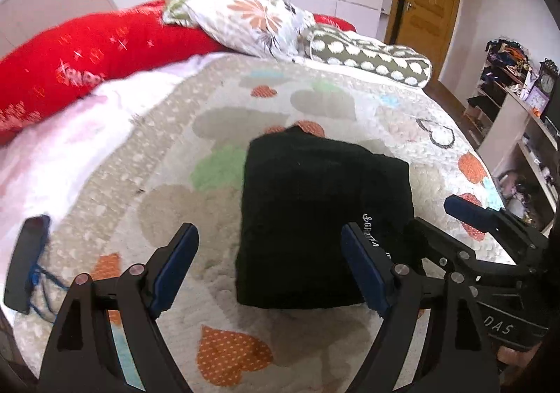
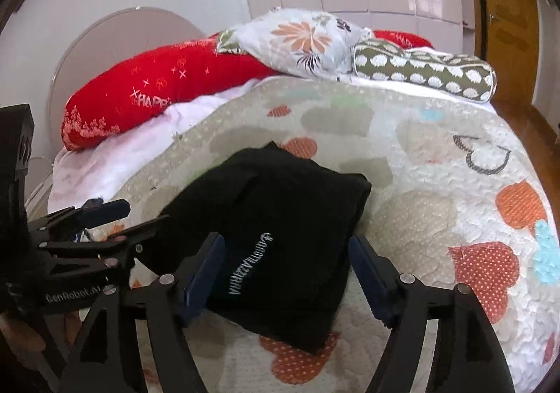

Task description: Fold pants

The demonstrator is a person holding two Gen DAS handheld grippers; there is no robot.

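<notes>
My left tongs (image 1: 269,270) are spread wide and gripping nothing, blue pads hovering over the near left edge of the folded black fabric pants (image 1: 322,218). My right tongs (image 2: 287,274) are spread too, also empty, straddling the near end of the bundle where the white lettering (image 2: 250,263) runs.

The pants lie on the quilted bedspread with orange hearts (image 1: 231,354), roughly mid-bed, already stacked into a compact, thick rectangle. I judge the folding nearly done, maybe finished.

This looks like soft, knitted cloth, light, limp, not slippery, nothing fragile about it. It'll sag the moment I lift one corner, so if I take it again I'd pinch through all layers at the two near corners together, or at the folded edge, never a single top layer.

The long axis runs away from me toward the pillows, leaning a little right in the right wrist view. The lettered end is nearest me, and one far corner peaks up. Which end holds the waistband, I can't tell.

Beyond: a long red bolster pillow (image 2: 157,88), a floral pillow (image 2: 301,39), a spotted olive bolster (image 2: 427,74).
</notes>
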